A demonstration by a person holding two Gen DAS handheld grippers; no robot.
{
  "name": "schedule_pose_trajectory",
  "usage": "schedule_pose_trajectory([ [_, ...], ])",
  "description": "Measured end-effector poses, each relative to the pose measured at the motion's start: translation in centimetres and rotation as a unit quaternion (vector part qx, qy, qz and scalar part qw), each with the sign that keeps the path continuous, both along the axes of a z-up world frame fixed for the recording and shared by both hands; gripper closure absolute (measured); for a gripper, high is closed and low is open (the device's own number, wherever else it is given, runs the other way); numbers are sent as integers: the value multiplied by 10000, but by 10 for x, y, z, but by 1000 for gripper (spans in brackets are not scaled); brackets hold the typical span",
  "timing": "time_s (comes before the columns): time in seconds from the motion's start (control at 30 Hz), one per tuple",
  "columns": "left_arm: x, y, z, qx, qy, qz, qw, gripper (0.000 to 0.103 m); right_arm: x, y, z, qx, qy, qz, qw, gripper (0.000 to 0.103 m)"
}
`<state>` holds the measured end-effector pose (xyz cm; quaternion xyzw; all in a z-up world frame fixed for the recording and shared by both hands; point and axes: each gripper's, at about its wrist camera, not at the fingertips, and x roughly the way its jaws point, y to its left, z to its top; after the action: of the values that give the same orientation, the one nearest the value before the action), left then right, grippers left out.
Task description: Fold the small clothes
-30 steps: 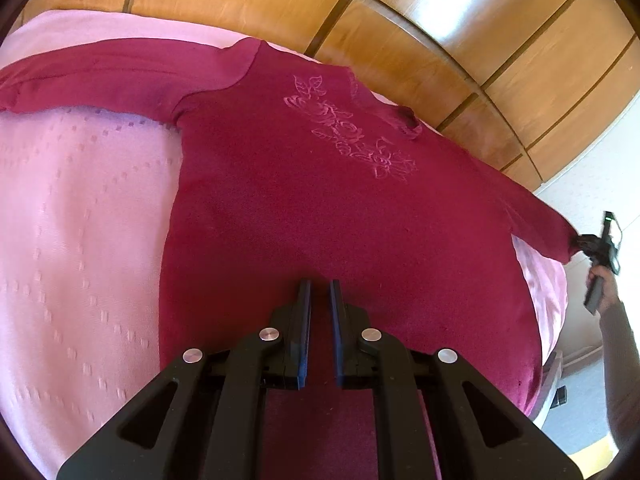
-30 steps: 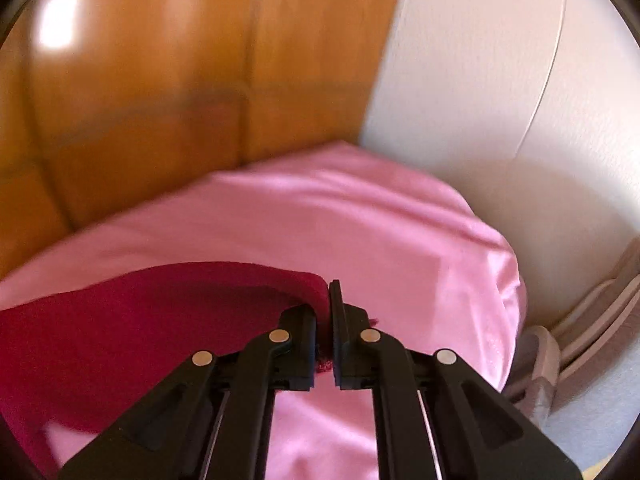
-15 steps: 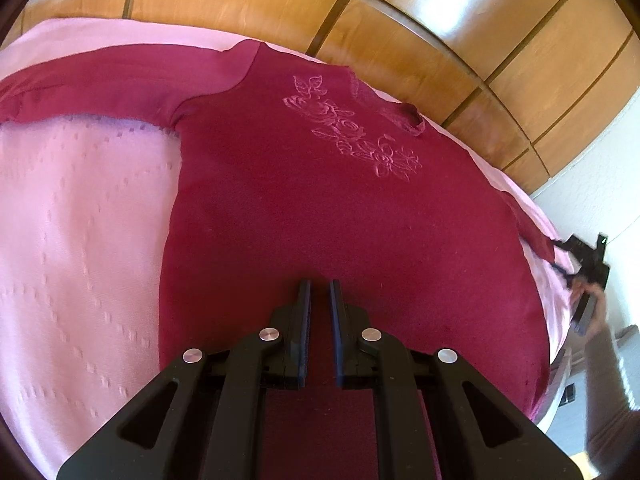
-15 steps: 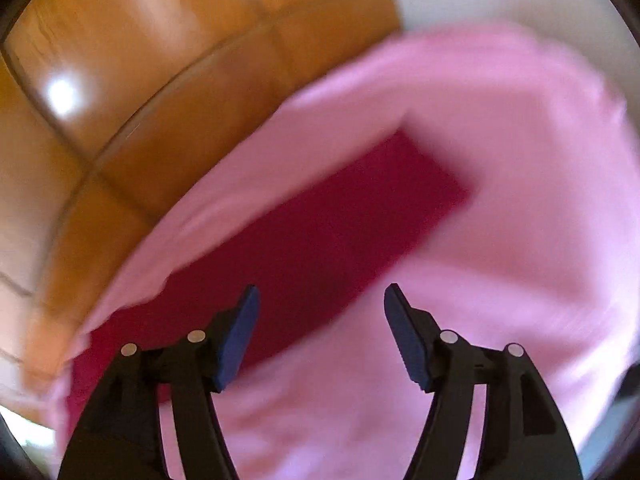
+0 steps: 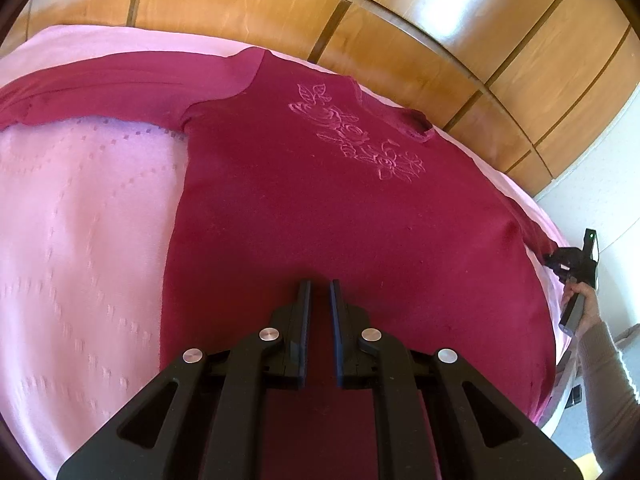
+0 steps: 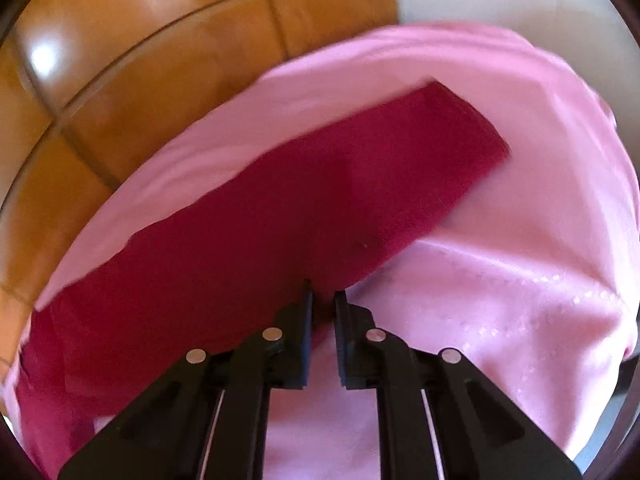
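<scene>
Left view: sweater (image 5: 320,220) lies flat, face up, on the pink bed (image 5: 80,240), neck toward the wood panel (image 5: 400,20), hem toward you. Your left tongs (image 5: 318,284) sit over the lower middle of the body, pressed nearly together with only a sliver between them; whether they nip any cloth you cannot tell from here. The far sleeve (image 5: 120,84) runs out straight to the left of the picture, well apart from both tongs. The other sleeve (image 5: 532,236) runs out to the right edge of the bed, and there your right tongs (image 5: 560,264), in your hand (image 5: 582,304), meet it. So the right hand is the one on this sleeve, the left nowhere near it. Right view: the sleeve crosses the picture on a slant, shoulder end low left, cuff (image 6: 472,128) high right, well ahead of the tips. The right tongs have just been closing, and crimson cloth shows in the narrow gap between them; they look to be pinching the sleeve's near edge partway along, not at the cuff. Judgement: the fold turns on that long axis. The body lies to the left of these tongs, so the sleeve wants carrying across it, leftward, with the cuff trailing.
</scene>
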<state>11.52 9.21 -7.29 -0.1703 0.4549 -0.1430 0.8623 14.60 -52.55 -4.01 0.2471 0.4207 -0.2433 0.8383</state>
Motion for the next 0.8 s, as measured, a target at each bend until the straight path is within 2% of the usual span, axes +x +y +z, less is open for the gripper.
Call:
schedule_pose_trajectory([
  [0.03, -1, 0, 1, 39, -2, -15, 10000, 95, -3, 3, 4, 23, -62, 24, 10000, 80],
  [0.1, -5, 3, 5, 159, -37, 35, 9999, 95, -11, 17, 18, -125, -186, 201, 9995, 52],
  [0.13, -7, 6, 6, 208, -62, 112, 9997, 95, -13, 25, 23, -152, -193, 389, 9989, 49],
  [0.23, -17, 18, 10, 316, -118, 426, 9985, 93, -23, 67, 27, 236, -255, 1374, 9899, 45],
  [0.27, -20, 22, 10, 365, -116, 523, 9979, 79, -30, 79, 26, 335, -244, 1609, 9861, 45],
  [0.33, -29, 32, 12, 258, -150, 607, 9977, 74, -42, 111, 19, 645, -186, 2175, 9738, 45],
  [0.4, -37, 35, 15, 341, -175, 609, 9974, 72, -57, 140, 10, 1006, -116, 2621, 9597, 45],
  [0.47, -48, 35, 21, 879, -282, 869, 9919, 37, -73, 159, 3, 1175, -76, 2877, 9505, 45],
  [0.5, -53, 38, 24, 981, -372, 938, 9900, 36, -85, 170, 0, 1201, -36, 2982, 9469, 45],
  [0.57, -62, 42, 23, 816, -310, 689, 9938, 36, -102, 181, -2, 1146, 18, 3123, 9431, 45],
  [0.63, -70, 42, 18, 844, -200, 550, 9947, 38, -113, 188, -1, 1069, 150, 3271, 9388, 48],
  [0.7, -77, 39, 12, 988, -136, 360, 9944, 59, -129, 200, -1, 820, 304, 3436, 9350, 63],
  [0.73, -82, 36, 9, 1074, -141, 249, 9938, 74, -132, 204, -2, 758, 372, 3492, 9333, 69],
  [0.77, -86, 34, 9, 1091, -200, 181, 9937, 91, -129, 206, -1, 668, 448, 3527, 9323, 87],
  [0.8, -91, 33, 10, 1085, -232, 101, 9938, 95, -128, 211, 3, 630, 495, 3583, 9301, 95],
])
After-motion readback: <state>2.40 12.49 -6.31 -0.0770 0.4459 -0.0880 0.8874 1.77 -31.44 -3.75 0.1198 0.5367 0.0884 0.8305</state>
